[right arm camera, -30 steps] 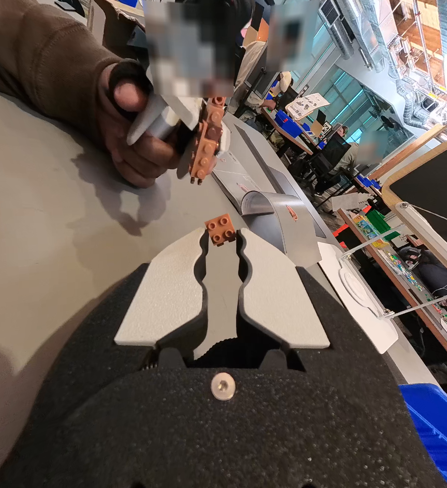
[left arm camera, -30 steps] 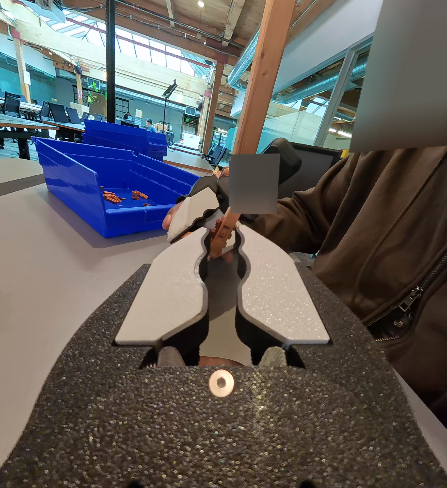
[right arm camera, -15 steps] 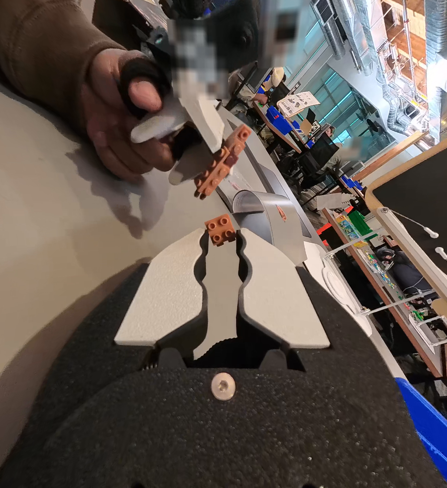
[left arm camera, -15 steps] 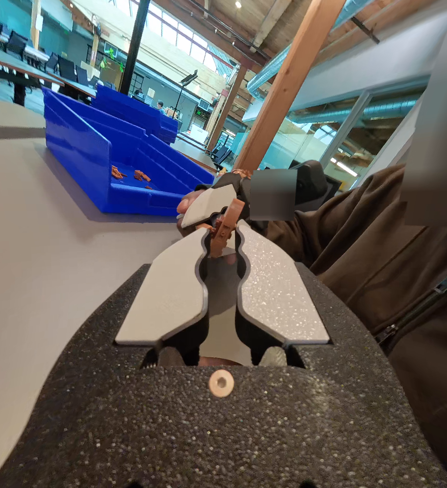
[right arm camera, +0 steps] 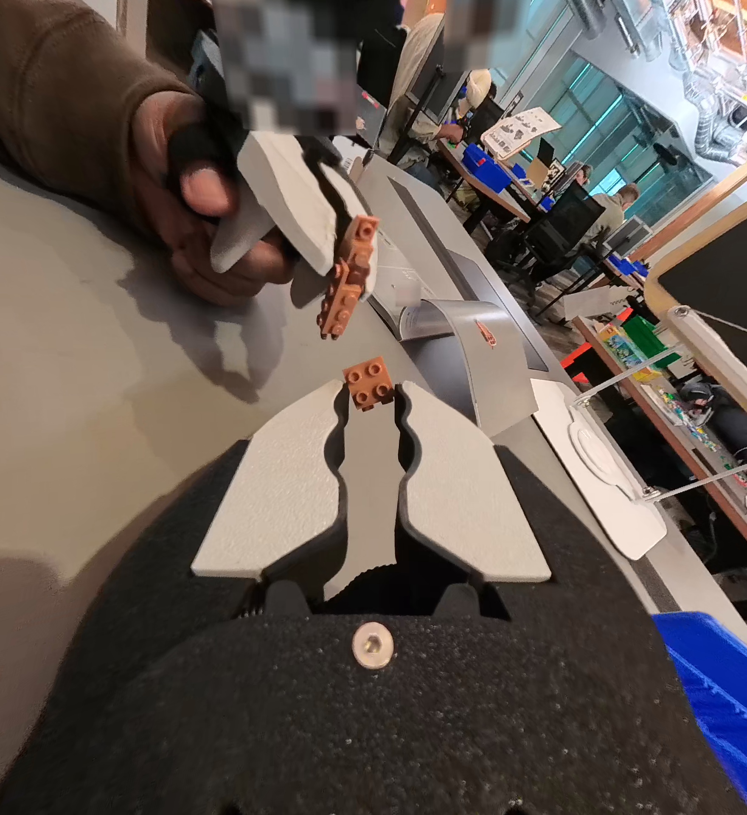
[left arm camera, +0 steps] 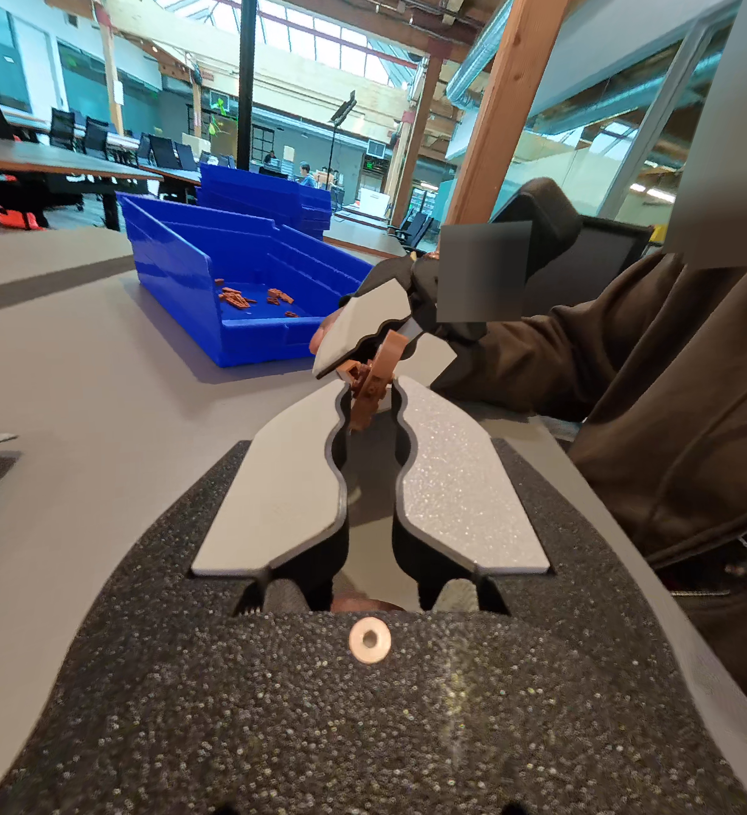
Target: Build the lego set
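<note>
The right gripper (right arm camera: pixel 369 388) pinches a small square brown plate (right arm camera: pixel 368 383) by its tips alone. Just beyond, toward 11 o'clock, the left gripper (right arm camera: pixel 345 260) is clamped on the brown lego assembly (right arm camera: pixel 347 282), tilted, with a gap between the parts. Pressing them together off-square would likely twist the plate from that shallow grip. At 5 o'clock sits a blue bin (right arm camera: pixel 724 688).

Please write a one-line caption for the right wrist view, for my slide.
Right gripper pinching a small orange-brown two-by-two Lego plate, facing the left gripper's longer orange-brown Lego assembly above a grey table.
</note>
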Available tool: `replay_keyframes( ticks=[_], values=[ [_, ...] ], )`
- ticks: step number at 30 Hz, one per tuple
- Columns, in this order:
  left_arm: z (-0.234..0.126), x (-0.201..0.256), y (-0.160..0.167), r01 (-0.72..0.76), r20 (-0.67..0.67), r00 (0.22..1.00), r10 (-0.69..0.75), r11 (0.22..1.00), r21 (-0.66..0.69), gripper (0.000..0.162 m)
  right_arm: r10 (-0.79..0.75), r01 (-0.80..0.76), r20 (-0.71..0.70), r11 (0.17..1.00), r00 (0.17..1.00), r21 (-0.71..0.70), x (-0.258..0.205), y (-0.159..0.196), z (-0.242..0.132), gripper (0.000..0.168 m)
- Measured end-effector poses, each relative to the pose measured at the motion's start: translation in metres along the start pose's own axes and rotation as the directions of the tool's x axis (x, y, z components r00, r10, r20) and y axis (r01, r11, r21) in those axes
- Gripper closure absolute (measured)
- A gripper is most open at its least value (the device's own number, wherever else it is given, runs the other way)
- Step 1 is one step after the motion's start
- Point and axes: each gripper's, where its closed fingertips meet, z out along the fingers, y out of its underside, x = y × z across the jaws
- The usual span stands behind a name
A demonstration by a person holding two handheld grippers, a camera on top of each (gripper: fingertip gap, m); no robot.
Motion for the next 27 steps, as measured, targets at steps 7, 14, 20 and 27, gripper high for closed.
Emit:
replay_keyframes(
  ticks=[7,14,20,27],
  values=[
    [0.001,-0.005,0.005,-0.223,0.089,0.970,0.228,0.972,-0.068,0.145,0.123,-0.119,0.063,0.992,0.990,-0.051,-0.004,0.006,0.001,0.149],
    [0.004,-0.018,0.030,-0.431,0.143,0.863,0.484,0.854,-0.292,0.145,0.283,-0.256,0.173,0.953,0.944,-0.162,-0.018,0.019,0.002,0.150],
    [0.004,-0.026,0.057,-0.629,0.061,0.680,0.731,0.625,-0.462,0.145,0.336,-0.276,0.235,0.927,0.912,-0.253,-0.031,0.030,0.002,0.150],
    [0.007,-0.018,0.063,-0.796,-0.055,0.438,0.897,0.358,-0.488,0.145,0.281,-0.176,0.290,0.924,0.915,-0.339,-0.049,0.046,0.003,0.149]
  ],
)
